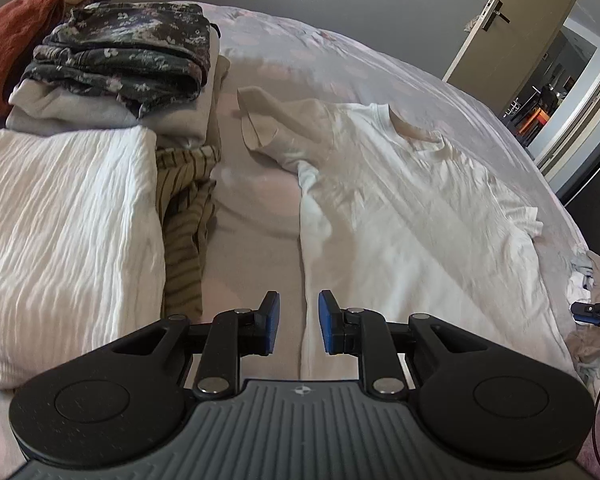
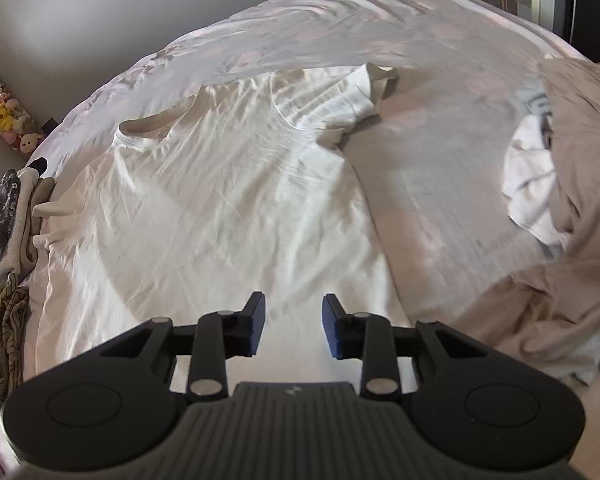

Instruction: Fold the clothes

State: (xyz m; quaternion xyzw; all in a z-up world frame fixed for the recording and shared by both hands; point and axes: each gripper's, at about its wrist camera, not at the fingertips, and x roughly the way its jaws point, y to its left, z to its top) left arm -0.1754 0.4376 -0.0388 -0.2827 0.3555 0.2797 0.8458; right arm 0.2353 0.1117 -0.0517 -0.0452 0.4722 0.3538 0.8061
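A white T-shirt (image 1: pixel 412 208) lies spread flat on the bed, neck toward the far side, sleeves out to both sides. In the right wrist view the same T-shirt (image 2: pixel 220 200) fills the middle of the bed. My left gripper (image 1: pixel 299 322) hovers over the shirt's near left edge, open, with nothing between its blue pads. My right gripper (image 2: pixel 294 326) hangs above the shirt's bottom hem area, open and empty. The tip of the right gripper (image 1: pixel 596 312) shows at the right edge of the left wrist view.
A stack of folded clothes (image 1: pixel 120 60) with a dark floral piece on top sits at the left, beside a striped garment (image 1: pixel 186 220) and a white textured pillow (image 1: pixel 60 232). A heap of beige and white laundry (image 2: pixel 560 200) lies at the right. An open door (image 1: pixel 512 28) stands beyond the bed.
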